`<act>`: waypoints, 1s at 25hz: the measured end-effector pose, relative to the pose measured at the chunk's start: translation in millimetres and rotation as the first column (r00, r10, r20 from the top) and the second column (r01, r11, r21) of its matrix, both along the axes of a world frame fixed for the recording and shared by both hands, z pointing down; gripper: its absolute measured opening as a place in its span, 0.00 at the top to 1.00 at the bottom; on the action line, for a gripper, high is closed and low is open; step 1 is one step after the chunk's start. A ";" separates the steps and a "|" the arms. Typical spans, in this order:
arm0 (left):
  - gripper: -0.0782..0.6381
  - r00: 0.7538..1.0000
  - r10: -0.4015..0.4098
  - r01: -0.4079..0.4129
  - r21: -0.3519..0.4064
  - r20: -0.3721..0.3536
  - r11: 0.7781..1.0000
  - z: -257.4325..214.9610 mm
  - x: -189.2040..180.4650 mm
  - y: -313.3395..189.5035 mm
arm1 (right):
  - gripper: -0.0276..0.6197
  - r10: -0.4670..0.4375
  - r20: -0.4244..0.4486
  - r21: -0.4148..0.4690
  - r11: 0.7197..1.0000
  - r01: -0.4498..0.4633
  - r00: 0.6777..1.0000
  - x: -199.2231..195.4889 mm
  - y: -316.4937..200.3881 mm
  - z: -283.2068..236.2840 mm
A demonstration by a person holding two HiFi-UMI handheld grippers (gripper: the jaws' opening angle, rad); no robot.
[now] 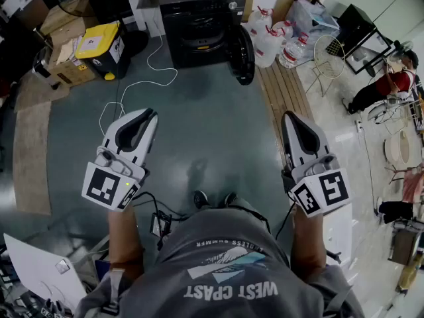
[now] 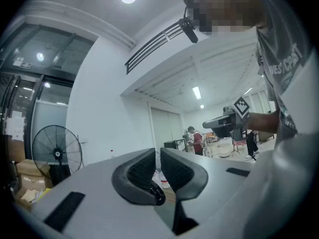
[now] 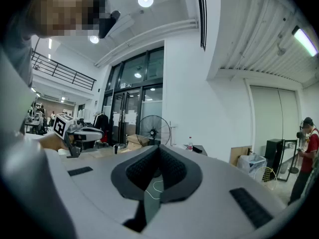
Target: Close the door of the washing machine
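The black washing machine (image 1: 199, 20) stands at the far end of the grey-green floor. Its round door (image 1: 244, 55) hangs open, swung out to the right of the drum. Both grippers are held up side by side well short of it, pointing toward it. My left gripper (image 1: 151, 114) is shut apart from a thin slit, with nothing between its pads (image 2: 142, 171). My right gripper (image 1: 290, 116) is shut and empty, pads (image 3: 172, 168) together. Neither touches the door. In the left gripper view a dark round edge (image 2: 156, 194) shows low between the jaws; it looks like the door.
A white cable (image 1: 142, 85) trails over the floor from the machine toward me. A yellow-and-black case (image 1: 99, 48) and cardboard boxes (image 1: 63, 45) sit left of the machine. Water jugs (image 1: 271, 42), a wooden strip (image 1: 281, 91) and a person in red (image 1: 391, 85) are right.
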State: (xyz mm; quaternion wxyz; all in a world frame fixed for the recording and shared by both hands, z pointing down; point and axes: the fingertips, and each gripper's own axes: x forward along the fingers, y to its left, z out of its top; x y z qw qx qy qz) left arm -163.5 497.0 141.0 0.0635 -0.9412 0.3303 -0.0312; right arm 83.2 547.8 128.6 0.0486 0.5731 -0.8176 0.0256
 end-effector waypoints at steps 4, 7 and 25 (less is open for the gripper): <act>0.83 1.000 0.007 -0.007 0.005 0.005 1.000 2.1 5.6 -3.3 | 0.91 -0.004 0.002 0.000 1.000 0.004 1.000 2.5 -5.4 1.9; 0.83 1.000 0.006 -0.005 -0.002 0.005 1.000 5.0 6.1 -12.1 | 0.91 -0.009 0.009 -0.009 1.000 0.009 1.000 1.1 -15.0 5.0; 0.83 0.994 -0.092 0.094 -0.038 0.058 0.995 26.7 38.7 -122.6 | 0.91 -0.098 0.132 -0.029 0.994 0.103 0.986 37.4 -157.3 31.9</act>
